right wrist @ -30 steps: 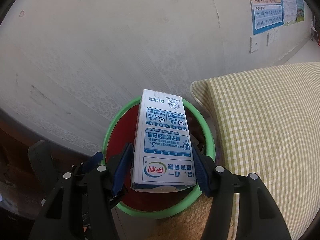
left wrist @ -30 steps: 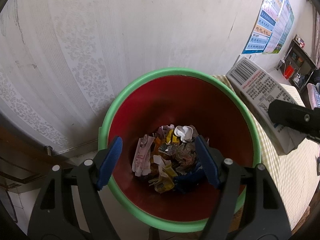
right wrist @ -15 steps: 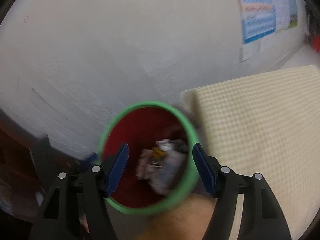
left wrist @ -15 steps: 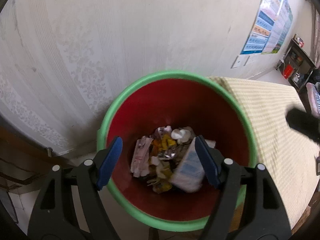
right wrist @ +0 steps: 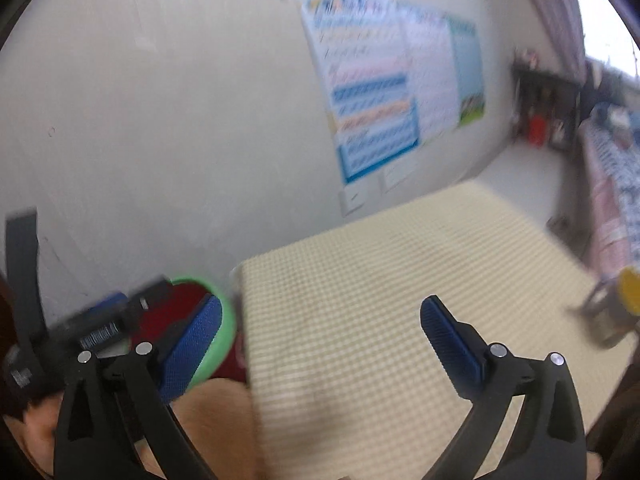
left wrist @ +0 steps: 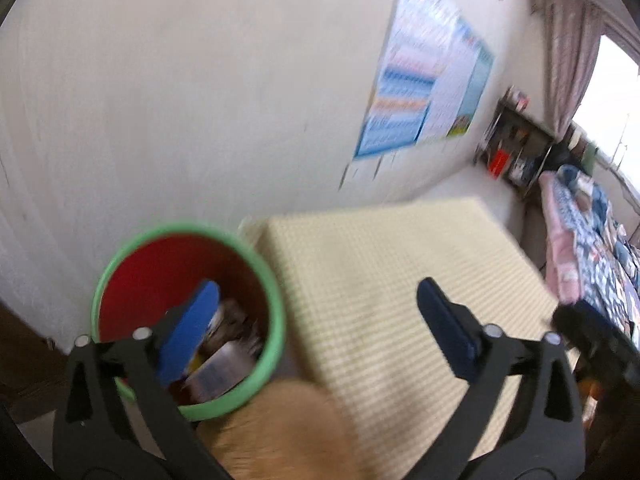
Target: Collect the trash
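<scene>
– Where is the trash right now?

– In the bin, a red tub with a green rim standing on the floor just beside the left edge of the table with the yellow checked cloth. A pale carton lies tilted on top of the crumpled scraps inside it, though the picture is blurred.

– And the two claws?

– The left gripper is released, its blue pads wide apart with nothing between them; one pad sits in front of the bin's mouth, the other over the cloth. The right gripper is released too and holds nothing, hanging over the table's left edge, with the bin's rim showing behind its left pad.

– Anything else?

– A blue poster on the wall behind the table.
</scene>
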### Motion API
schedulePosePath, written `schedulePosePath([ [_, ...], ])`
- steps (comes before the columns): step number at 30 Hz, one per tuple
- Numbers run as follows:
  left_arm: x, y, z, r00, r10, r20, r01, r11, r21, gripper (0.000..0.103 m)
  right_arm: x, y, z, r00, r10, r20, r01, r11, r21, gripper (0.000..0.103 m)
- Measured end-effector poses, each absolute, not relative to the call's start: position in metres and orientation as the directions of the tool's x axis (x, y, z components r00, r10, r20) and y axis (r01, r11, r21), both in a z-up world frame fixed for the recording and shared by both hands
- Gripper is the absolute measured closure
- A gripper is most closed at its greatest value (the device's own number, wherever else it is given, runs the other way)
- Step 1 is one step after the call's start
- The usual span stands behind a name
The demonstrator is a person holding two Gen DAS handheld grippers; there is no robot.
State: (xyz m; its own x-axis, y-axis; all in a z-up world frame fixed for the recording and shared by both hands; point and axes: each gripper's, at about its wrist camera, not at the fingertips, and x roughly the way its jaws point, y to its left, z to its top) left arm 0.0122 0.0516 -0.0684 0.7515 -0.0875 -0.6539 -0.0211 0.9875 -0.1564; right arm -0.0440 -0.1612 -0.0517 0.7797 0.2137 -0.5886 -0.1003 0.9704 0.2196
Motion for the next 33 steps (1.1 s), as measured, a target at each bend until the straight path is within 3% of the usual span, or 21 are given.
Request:
schedulePosePath([
  [5,-0.007,-0.009,-0.023,0.857,-0.087,-0.509,0.089,0.996,-0.021,0.005,-0.084,-0.192,-0.031,0.925,0.023,-0.379,0.013,0.996,0.092,0.007],
  [6,-0.008,-0.021,-0.017,0.867,-0.073,-0.493,0.094,0.995,0.017,0.005,-0.085,-0.193,-0.030,0.926,-0.004,-0.376,0.039,0.996,0.086,0.007],
  [11,-0.004,-0.048,-0.008,0.880,-0.049,-0.472,0.104,0.990,0.092,0.005,-0.080,-0.224,-0.039,0.918,-0.031,-0.396,0.118,0.973,0.199,0.007],
  [17,0.020,-0.048,-0.017,0.850,-0.073,-0.522,0.095,0.995,0.016,0.005,-0.067,-0.231,-0.061,0.890,-0.047,-0.454,0.139,0.975,0.171,0.007],
  [33,0.016,-0.010,-0.034,0.837,0.009,-0.547,0.019,0.999,0.046,0.005,-0.048,-0.199,-0.089,0.860,-0.015,-0.510,0.082,0.991,0.109,0.007],
])
